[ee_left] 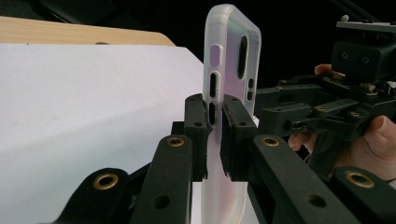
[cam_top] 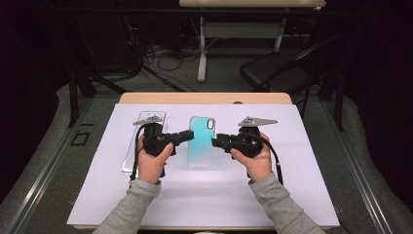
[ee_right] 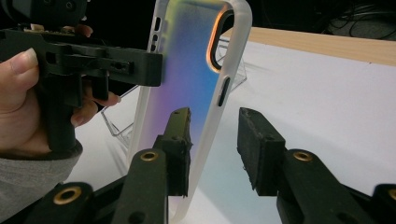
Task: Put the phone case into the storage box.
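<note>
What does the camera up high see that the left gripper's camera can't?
The high view alone shows the clear plastic box beside the left hand, a black chair behind the table, and both grey sleeves. The left gripper view alone shows its pads pinching the phone case's edge, with its side button slots. Both show the phone case, the white sheet, the wooden table edge and the right gripper.

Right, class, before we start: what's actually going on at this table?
A person holds a gripper in each hand over a white sheet. The left gripper is clamped on one long edge of a translucent phone case. The right gripper straddles the opposite edge, its jaws apart and not pressing on it. A clear plastic package lies on the sheet beside the left hand.
</note>
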`<move>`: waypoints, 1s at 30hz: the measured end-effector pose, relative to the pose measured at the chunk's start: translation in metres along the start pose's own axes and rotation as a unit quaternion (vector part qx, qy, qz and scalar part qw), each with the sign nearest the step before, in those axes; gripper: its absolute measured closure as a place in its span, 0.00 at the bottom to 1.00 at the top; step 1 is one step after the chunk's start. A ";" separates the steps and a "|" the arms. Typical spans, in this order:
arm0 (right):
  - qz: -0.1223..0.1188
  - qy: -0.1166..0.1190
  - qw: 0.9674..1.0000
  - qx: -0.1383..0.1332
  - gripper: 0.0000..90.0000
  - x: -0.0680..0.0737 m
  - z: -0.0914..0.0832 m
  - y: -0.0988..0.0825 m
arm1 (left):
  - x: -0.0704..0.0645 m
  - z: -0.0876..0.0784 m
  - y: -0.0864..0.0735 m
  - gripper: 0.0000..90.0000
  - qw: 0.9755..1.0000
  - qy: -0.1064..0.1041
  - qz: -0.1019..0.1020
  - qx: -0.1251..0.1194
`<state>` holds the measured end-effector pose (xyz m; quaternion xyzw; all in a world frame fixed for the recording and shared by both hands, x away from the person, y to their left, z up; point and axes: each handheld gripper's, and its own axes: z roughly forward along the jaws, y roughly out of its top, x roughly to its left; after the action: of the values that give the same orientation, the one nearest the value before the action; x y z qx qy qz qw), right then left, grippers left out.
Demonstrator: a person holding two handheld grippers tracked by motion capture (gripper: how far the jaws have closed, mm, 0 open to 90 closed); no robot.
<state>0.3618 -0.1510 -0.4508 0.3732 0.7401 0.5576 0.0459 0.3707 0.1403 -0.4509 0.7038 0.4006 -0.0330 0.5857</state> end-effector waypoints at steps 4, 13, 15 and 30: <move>0.009 0.006 1.000 0.005 0.74 0.000 0.001 -0.001 | -0.001 0.001 -0.001 0.91 1.000 -0.001 0.000 0.000; 0.021 0.013 1.000 0.009 0.77 -0.002 0.003 -0.002 | -0.003 0.005 -0.003 0.91 1.000 -0.005 0.000 0.006; 0.023 0.013 1.000 0.008 0.78 -0.003 0.003 -0.002 | -0.003 0.005 -0.004 0.91 1.000 -0.006 0.002 0.007; 0.047 0.026 0.999 0.008 0.84 -0.008 0.002 -0.004 | -0.006 0.007 -0.006 0.91 1.000 -0.011 0.007 0.007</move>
<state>0.3669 -0.1544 -0.4576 0.3935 0.7267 0.5631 -0.0026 0.3666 0.1311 -0.4546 0.7106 0.3888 -0.0392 0.5851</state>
